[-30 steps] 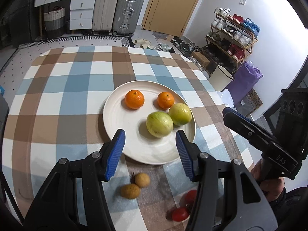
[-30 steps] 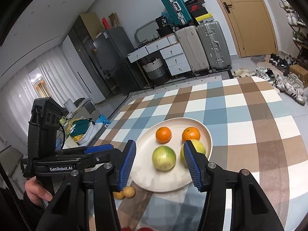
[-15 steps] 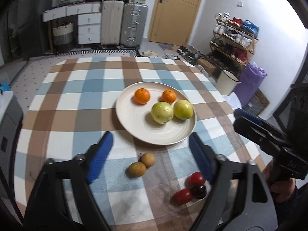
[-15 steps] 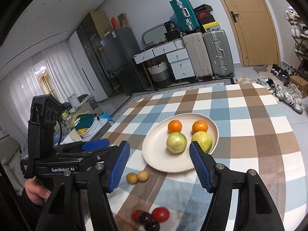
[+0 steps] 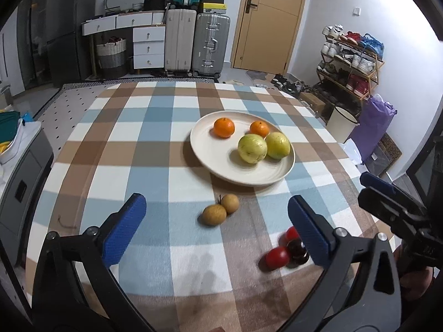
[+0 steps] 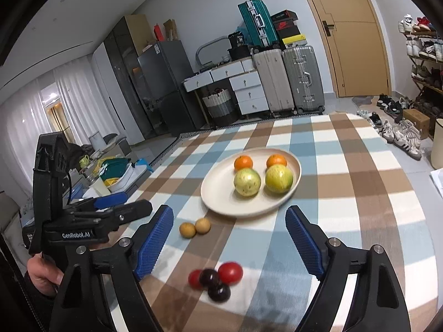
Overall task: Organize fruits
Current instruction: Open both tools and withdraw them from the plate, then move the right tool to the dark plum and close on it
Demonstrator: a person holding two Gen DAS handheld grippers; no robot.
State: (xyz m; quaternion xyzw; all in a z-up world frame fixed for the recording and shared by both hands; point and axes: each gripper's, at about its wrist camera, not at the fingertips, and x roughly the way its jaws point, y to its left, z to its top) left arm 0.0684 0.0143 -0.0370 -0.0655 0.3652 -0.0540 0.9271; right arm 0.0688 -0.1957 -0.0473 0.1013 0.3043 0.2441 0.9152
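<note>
Left gripper (image 5: 216, 222): jaws spread wide, have just been opening, nothing gripped. Blue pads hang above the checked tablecloth (image 5: 133, 149); two small brown fruits (image 5: 220, 209), touching each other, lie on the cloth in the gap between them, untouched by either pad. Right-hand pad of this gripper overlaps the view of a cluster of small red and dark fruits (image 5: 285, 249); contact not discernible.

Right gripper (image 6: 229, 239): jaws also well apart, have just been opening, empty. Below and between its pads, the same cluster: two red and two dark fruits (image 6: 216, 276), bunched together on the cloth, somewhat blurred. The brown pair (image 6: 194, 227) just beyond the left-hand pad, near the plate's closest edge.

Cream plate (image 5: 216, 163) further out, toward the middle of the table. On it: two oranges (image 5: 223, 127) at the far side, apart from one another; two yellow-green round fruits (image 5: 252, 148) in front of them, touching side by side. Near half of the plate bare.

Each gripper visible in the other's view: right one at the right edge of the left wrist view (image 5: 393, 210), left one at the left edge of the right wrist view (image 6: 110, 210), a hand (image 6: 41, 274) wrapped round its grip.

Beyond the table: suitcases (image 5: 193, 44), white drawer unit (image 5: 148, 47), woven basket (image 5: 110, 56), wooden door (image 5: 271, 19), shoe rack (image 5: 349, 63), purple bag (image 5: 372, 130).
</note>
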